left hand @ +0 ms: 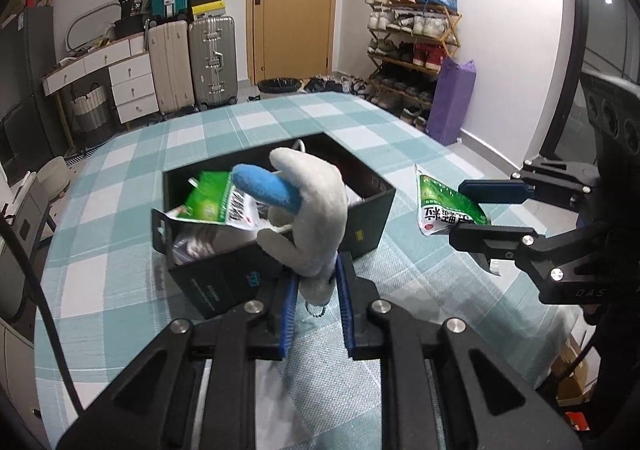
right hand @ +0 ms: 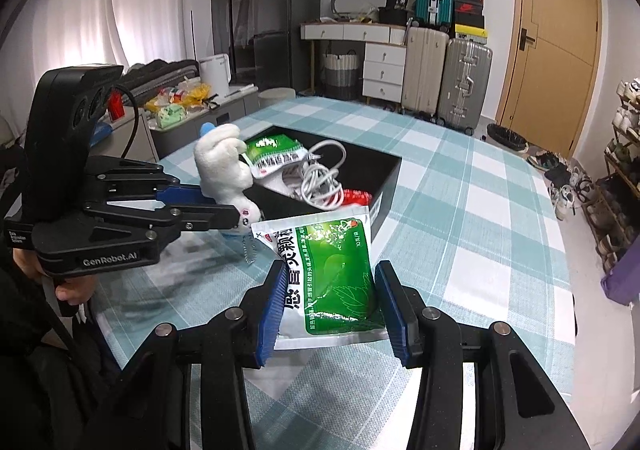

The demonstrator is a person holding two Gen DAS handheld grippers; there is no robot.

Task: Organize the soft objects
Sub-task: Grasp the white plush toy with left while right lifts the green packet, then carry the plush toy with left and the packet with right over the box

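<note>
Two hand-held grippers work over a desk [left hand: 120, 186] covered in a teal-and-white checked cloth. Left gripper [left hand: 317, 282]: jaws pinched tight on the lower end of a white plush toy [left hand: 316, 210] with a blue ear, a small metal ring dangling beneath it. The toy is held clear of the cloth, just in front of the near wall of a black open box [left hand: 360, 234] that sits around the middle of the desk. In the right wrist view the same toy [right hand: 224, 166] stands upright in the left gripper [right hand: 240, 216], at the box's [right hand: 384, 186] left near corner. Right gripper [right hand: 326, 302]: jaws partly spread and pressed on both sides of a green-and-white sachet [right hand: 336, 270] with printed characters, held tilted above the cloth just short of the box's near wall; from the left wrist view this sachet [left hand: 444, 206] and the right gripper [left hand: 476, 210] sit to the right of the box, above the desk's right side. Inside the box: another green sachet [left hand: 208, 202] leaning against the left wall, a coiled white cable [right hand: 320, 174], a red packet [right hand: 356, 196] at the near right. A person's hand [right hand: 68, 286] grips the left gripper's handle. Suitcases [left hand: 192, 58] and a wooden door [left hand: 292, 2] stand beyond the desk's far edge.
</note>
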